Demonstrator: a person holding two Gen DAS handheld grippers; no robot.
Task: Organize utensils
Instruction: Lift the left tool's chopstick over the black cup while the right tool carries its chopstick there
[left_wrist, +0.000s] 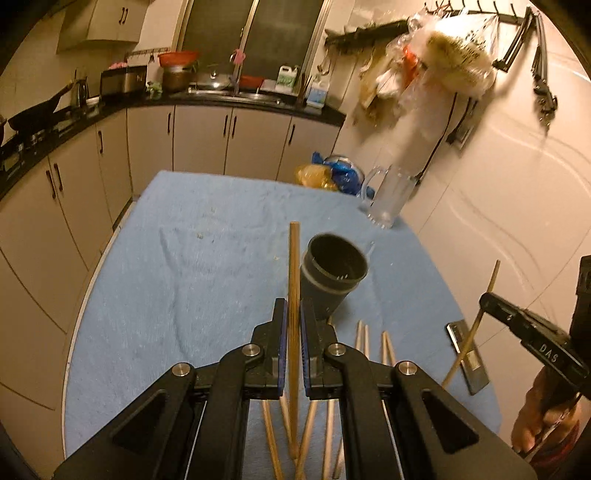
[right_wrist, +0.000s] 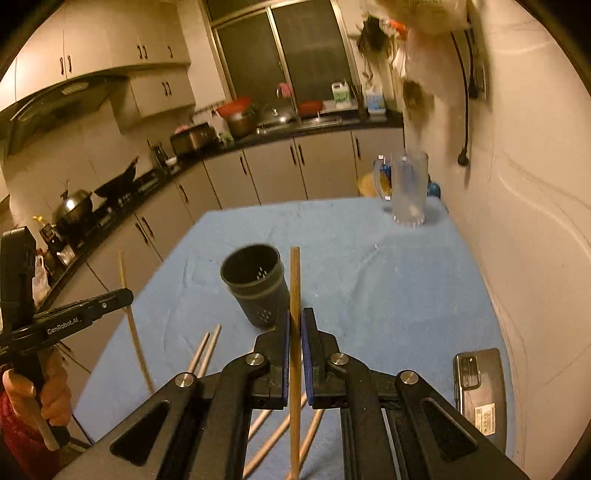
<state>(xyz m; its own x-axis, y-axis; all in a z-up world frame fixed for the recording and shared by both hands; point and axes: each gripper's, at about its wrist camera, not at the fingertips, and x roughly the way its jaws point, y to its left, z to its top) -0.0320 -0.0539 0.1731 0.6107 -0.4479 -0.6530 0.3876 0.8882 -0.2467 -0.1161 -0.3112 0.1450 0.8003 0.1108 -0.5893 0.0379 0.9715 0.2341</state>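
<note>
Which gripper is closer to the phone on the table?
Right. The right gripper, shut on a chopstick, hangs just left of the phone; the left gripper, holding its own chopstick, is farther left, beyond the dark cup.

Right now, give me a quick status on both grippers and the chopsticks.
Left gripper and right gripper: each shut on one chopstick. Dark holder upright, empty. More chopsticks loose on the blue cloth. Nothing blocking the holder.

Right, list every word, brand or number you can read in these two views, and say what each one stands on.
"GenRobot.AI": white print on the side of the left gripper, seen from the right wrist view.
"DAS": white letters on the right gripper, seen from the left wrist view.
Phone: white sticker on its back, too small to read.
Green-labelled jug on the counter: label blurred, unreadable.
</note>
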